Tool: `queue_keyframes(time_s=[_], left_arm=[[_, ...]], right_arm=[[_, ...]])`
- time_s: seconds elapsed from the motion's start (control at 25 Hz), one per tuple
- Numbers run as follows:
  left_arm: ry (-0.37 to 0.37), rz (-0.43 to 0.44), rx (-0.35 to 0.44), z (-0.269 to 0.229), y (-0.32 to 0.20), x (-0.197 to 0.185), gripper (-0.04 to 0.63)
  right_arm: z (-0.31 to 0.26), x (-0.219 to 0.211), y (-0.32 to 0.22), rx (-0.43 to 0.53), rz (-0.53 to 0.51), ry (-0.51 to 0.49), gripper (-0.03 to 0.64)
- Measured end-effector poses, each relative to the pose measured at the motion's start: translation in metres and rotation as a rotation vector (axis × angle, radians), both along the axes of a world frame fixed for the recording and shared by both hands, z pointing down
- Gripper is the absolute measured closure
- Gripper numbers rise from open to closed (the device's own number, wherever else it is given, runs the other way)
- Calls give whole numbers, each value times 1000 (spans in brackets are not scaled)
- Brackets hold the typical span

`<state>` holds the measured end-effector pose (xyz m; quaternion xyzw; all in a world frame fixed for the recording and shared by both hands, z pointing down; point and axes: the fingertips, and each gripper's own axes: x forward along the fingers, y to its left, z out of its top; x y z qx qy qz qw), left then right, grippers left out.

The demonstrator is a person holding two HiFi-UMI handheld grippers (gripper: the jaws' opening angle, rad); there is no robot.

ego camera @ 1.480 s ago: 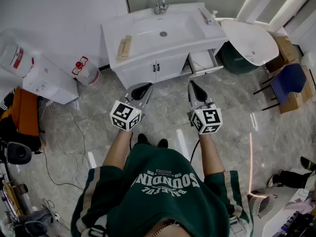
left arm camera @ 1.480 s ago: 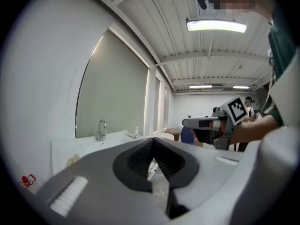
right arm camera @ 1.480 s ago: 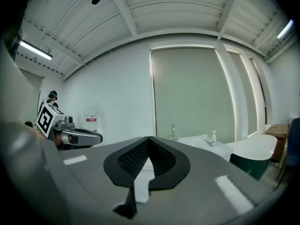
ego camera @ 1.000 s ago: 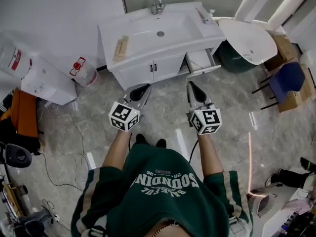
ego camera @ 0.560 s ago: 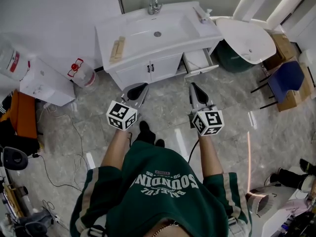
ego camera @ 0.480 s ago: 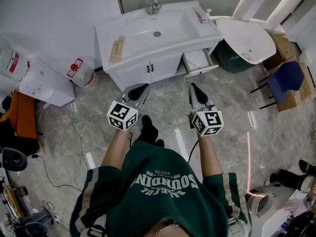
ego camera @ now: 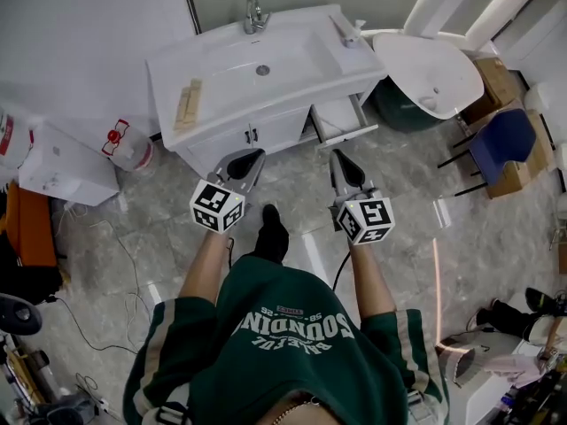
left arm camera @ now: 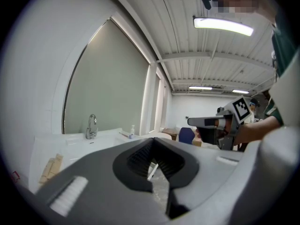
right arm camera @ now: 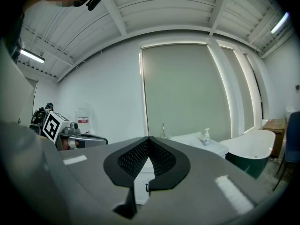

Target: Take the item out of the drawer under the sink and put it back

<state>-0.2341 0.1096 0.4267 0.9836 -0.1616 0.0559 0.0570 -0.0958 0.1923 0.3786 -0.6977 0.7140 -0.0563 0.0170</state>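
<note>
A grey marbled floor [ego camera: 416, 237] fills most of the head view. Against the far wall stands a white vanity cabinet [ego camera: 266, 135], its counter [ego camera: 221, 91] holding a moulded sink [ego camera: 266, 60]. To its right sits a white oval tub [ego camera: 425, 65] on a dark green base, and beyond that a blue chair [ego camera: 500, 144].

A person in a green sweatshirt [ego camera: 292, 343] stands facing the cabinet, one dark shoe [ego camera: 273, 233] set forward.

The drawer [ego camera: 341, 118] at the cabinet's right end, below the counter, is pulled out. Its inside looks pale, and the item in it cannot be made out.

The left tool [ego camera: 255, 155] is held level just short of the cabinet doors. Its own view shows the jaws meeting at the tips with nothing between them. The right tool [ego camera: 337, 155] points at the drawer's front, near it but not touching. Its jaws are pressed together and empty too.

On the counter lie pale wooden strips [ego camera: 186, 104] at the left, a chrome faucet [ego camera: 255, 11] at the back and a small pump bottle [ego camera: 354, 32] at the right.
</note>
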Motion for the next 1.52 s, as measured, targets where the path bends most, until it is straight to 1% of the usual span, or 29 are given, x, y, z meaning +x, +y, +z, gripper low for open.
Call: queue_keyframes(time_s=[0.32, 0.72, 0.84, 1.04, 1.24, 1.52], left_arm=[[6, 4, -23, 3, -70, 57, 545], [-7, -12, -47, 5, -160, 104, 545], [-9, -11, -48, 5, -177, 113, 545], [-17, -26, -63, 8, -188, 124, 545], [-21, -94, -68, 11, -204, 131, 545], [-24, -248, -70, 11, -218, 150, 545]], right_arm=[[2, 48, -73, -37, -18, 3, 614], [-1, 85, -171, -55, -62, -2, 614], [2, 93, -189, -63, -69, -1, 614], [6, 104, -205, -82, -95, -2, 614], [7, 117, -231, -75, -153, -4, 614], [9, 146, -261, -69, -298, 16, 614]])
